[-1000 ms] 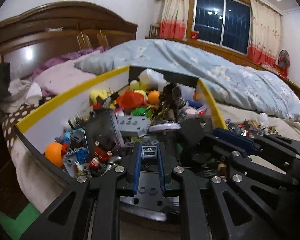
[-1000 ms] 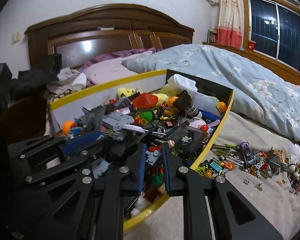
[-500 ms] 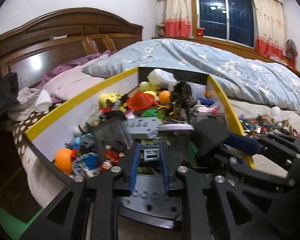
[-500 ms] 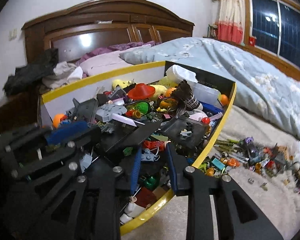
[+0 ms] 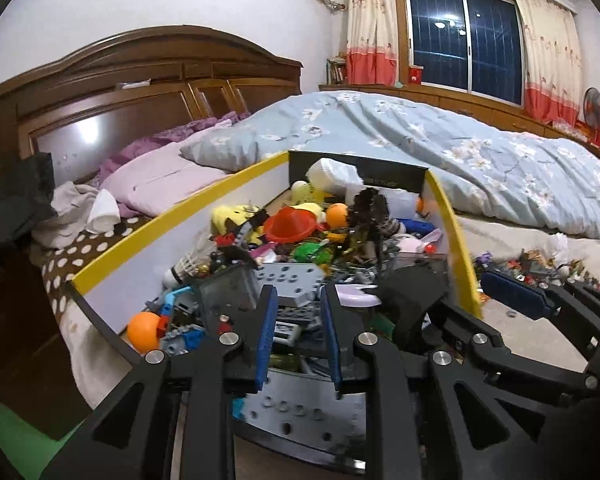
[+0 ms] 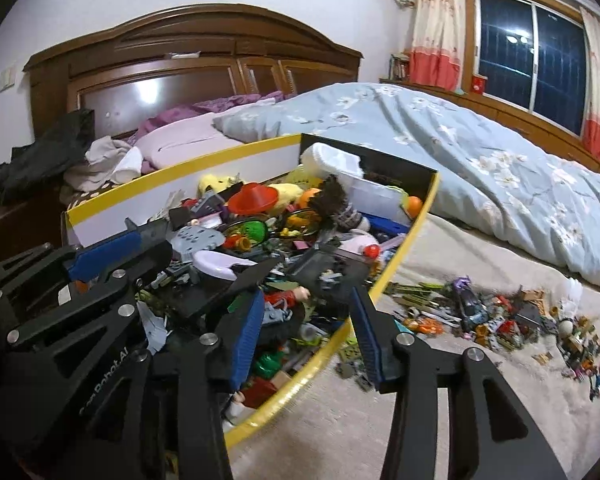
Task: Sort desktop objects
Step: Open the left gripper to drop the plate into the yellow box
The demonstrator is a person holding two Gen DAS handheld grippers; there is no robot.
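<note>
Above the toy box (image 6: 416, 216), opening right claw (image 6: 306, 334), empty.

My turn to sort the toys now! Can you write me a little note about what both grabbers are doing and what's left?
Left gripper: jaws partly open, low over the near end of the yellow-rimmed cardboard box, a small grey brick piece between them; I cannot tell if the pads press it.
Right gripper: jaws opening, above the box's near corner, pads on nothing.
Things: most toys are heaped in the box, including the red plastic hat and an orange ball. A loose scatter of small bricks and figures lies on the beige blanket outside.
Done: not clear.
Left: almost everything.
</note>
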